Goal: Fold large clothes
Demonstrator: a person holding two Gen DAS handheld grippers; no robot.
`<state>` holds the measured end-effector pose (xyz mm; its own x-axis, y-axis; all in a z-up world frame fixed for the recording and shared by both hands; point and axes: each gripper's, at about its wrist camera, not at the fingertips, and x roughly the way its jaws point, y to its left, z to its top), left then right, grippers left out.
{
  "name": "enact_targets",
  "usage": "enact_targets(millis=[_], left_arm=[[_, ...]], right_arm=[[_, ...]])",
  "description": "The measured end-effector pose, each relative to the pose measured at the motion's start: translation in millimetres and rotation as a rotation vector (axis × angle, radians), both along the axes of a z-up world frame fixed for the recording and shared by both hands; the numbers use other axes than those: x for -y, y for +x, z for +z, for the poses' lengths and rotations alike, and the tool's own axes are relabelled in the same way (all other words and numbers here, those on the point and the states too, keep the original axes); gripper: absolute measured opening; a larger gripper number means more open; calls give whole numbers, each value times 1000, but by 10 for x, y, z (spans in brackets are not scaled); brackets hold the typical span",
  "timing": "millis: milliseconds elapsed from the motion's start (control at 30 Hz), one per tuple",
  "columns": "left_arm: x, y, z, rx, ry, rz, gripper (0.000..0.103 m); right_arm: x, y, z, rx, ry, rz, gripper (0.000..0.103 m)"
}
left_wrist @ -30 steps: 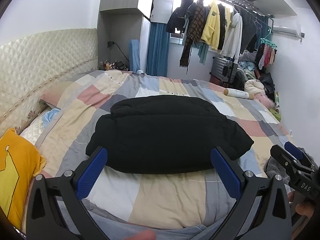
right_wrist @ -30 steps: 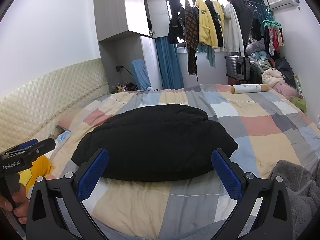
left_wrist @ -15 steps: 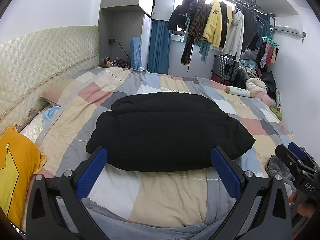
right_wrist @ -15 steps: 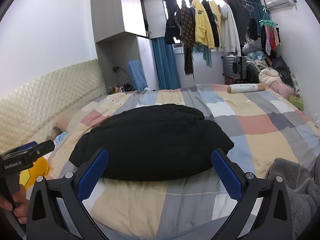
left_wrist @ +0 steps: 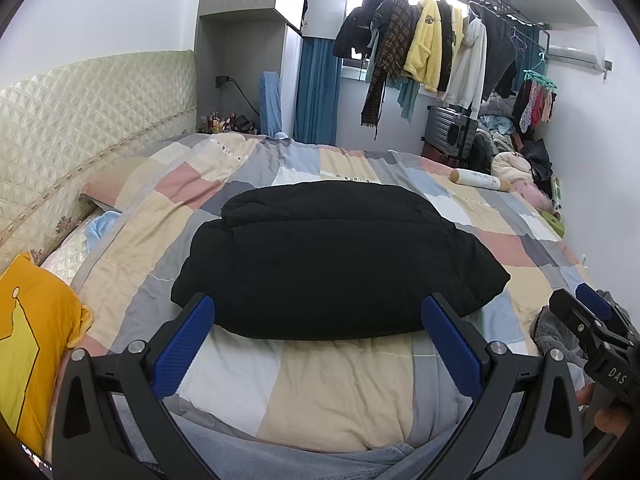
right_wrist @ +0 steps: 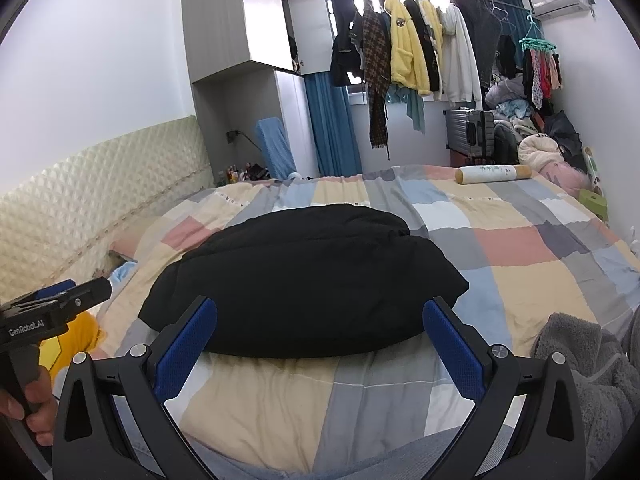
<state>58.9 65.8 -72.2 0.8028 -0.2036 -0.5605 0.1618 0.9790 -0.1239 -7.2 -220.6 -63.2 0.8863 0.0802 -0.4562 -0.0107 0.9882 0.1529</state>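
A black padded jacket (left_wrist: pixel 336 256) lies folded into a thick bundle in the middle of the patchwork quilt (left_wrist: pixel 340 384); it also shows in the right wrist view (right_wrist: pixel 304 276). My left gripper (left_wrist: pixel 318 320) is open and empty, held back near the bed's front edge, short of the jacket. My right gripper (right_wrist: pixel 320 322) is open and empty at the same distance. Each gripper shows at the edge of the other's view, the right one (left_wrist: pixel 592 332) and the left one (right_wrist: pixel 52 308).
A yellow cushion (left_wrist: pixel 28 340) lies at the left by the quilted headboard (left_wrist: pixel 80 92). A grey fleece garment (right_wrist: pixel 592 376) lies at the bed's right front. A rolled bolster (right_wrist: pixel 494 174) lies at the far right. Hanging clothes (left_wrist: pixel 424 48) fill the rack behind.
Both grippers have tilted up and drawn back slightly, so the jacket sits a little lower in view. The jacket has not moved. Both grippers stay open.
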Motion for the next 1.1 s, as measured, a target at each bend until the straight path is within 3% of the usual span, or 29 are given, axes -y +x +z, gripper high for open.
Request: enact_targets(millis=[1100], left_arm=[[51, -62, 14, 3, 3, -10, 103]], right_arm=[[31, -16, 0, 0, -4, -5, 103]])
